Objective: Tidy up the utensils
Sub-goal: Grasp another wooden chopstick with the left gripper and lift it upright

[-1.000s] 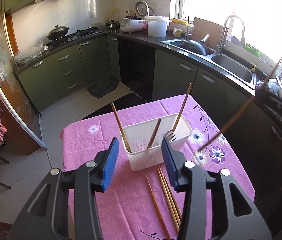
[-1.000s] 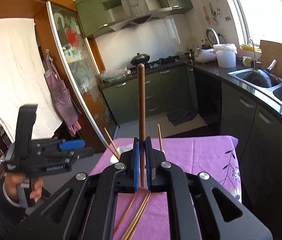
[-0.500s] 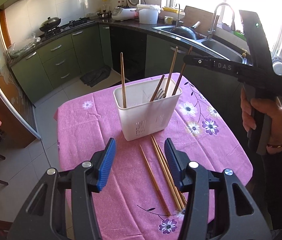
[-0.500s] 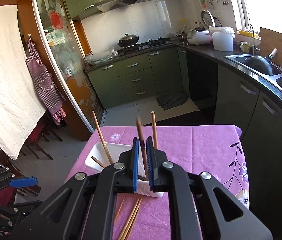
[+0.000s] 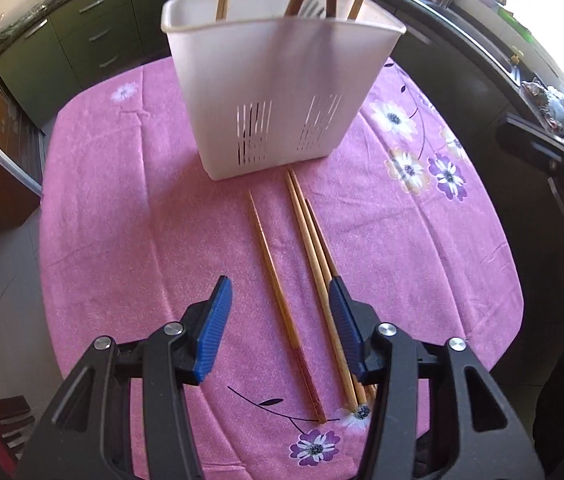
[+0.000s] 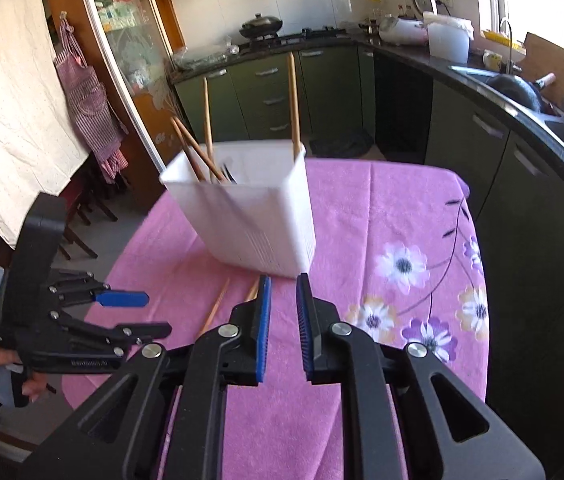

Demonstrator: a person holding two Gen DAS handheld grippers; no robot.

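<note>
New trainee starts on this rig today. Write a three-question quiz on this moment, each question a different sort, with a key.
1. True or false: the left gripper is shut on a chopstick.
2. Multiple choice: where do the loose chopsticks lie? A) inside the white utensil basket B) on the pink tablecloth in front of the basket C) in the sink
3. Fill in: the right gripper is open and holds ____.

Key: 1 false, it is open, its fingers either side of the lone chopstick. 2 B. 3 nothing.
</note>
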